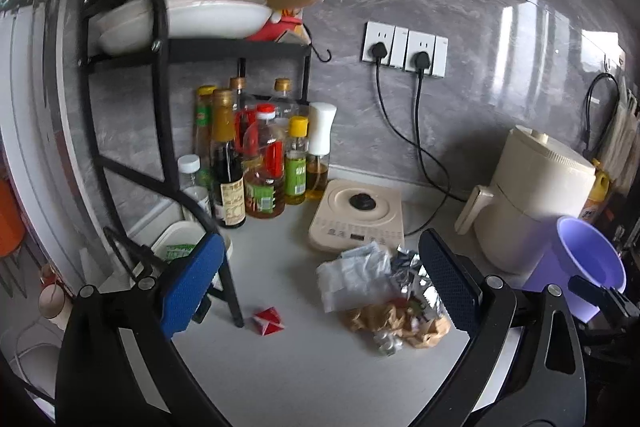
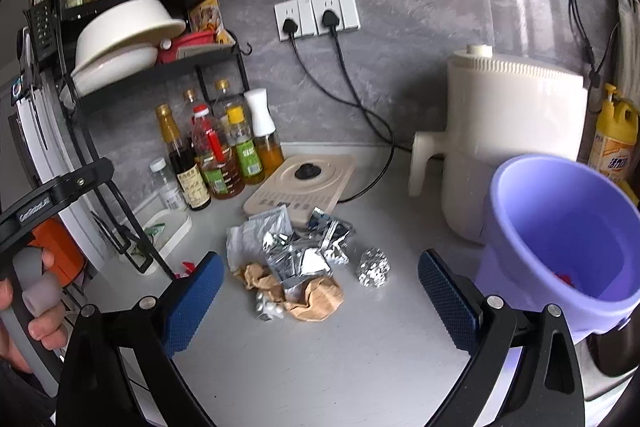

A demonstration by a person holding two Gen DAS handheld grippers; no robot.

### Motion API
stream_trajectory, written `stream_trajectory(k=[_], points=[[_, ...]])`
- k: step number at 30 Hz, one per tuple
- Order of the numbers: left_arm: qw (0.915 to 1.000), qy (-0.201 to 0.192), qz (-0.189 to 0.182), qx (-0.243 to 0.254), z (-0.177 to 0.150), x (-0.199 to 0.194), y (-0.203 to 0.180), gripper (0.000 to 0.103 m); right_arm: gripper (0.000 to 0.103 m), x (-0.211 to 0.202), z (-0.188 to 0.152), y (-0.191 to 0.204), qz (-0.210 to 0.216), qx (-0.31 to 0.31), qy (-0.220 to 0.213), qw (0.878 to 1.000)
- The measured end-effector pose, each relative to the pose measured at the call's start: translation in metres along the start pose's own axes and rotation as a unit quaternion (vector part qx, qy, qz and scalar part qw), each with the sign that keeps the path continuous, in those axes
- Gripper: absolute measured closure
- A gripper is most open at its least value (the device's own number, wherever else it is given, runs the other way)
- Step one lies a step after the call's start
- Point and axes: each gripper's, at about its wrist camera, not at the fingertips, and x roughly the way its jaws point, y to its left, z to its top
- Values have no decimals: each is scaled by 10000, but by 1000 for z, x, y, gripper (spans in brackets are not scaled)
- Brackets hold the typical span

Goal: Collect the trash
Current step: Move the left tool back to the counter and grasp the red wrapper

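Both the left gripper (image 1: 320,279) and right gripper (image 2: 320,301) hang spread wide and empty over the bench (image 2: 320,367), where crumpled trash (image 2: 292,267) lies heaped left of the tilted purple bucket (image 2: 560,239), its mouth facing up-left.

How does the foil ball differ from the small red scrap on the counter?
The foil ball is silver and crumpled round; the red scrap is red and white with flat, angular folds. The foil ball lies right of the trash pile, the red scrap left of it. Both rest on the counter, ungripped.
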Motion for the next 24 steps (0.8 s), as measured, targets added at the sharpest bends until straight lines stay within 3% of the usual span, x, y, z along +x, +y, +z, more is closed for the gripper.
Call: stream_trajectory(k=[10, 19, 21, 24], points=[[9982, 578, -120, 58, -44, 18, 24, 6, 8, 24, -19, 12, -214, 27, 505, 9985], [9926, 1199, -171, 83, -79, 58, 30, 7, 13, 28, -42, 8, -360, 120, 914, 9951], [9926, 1208, -73, 82, -83, 64, 32, 11, 13, 26, -45, 6, -424, 140, 956, 9944], [9923, 1225, 159, 26, -87, 73, 36, 28, 14, 22, -51, 0, -504, 194, 1022, 9933]])
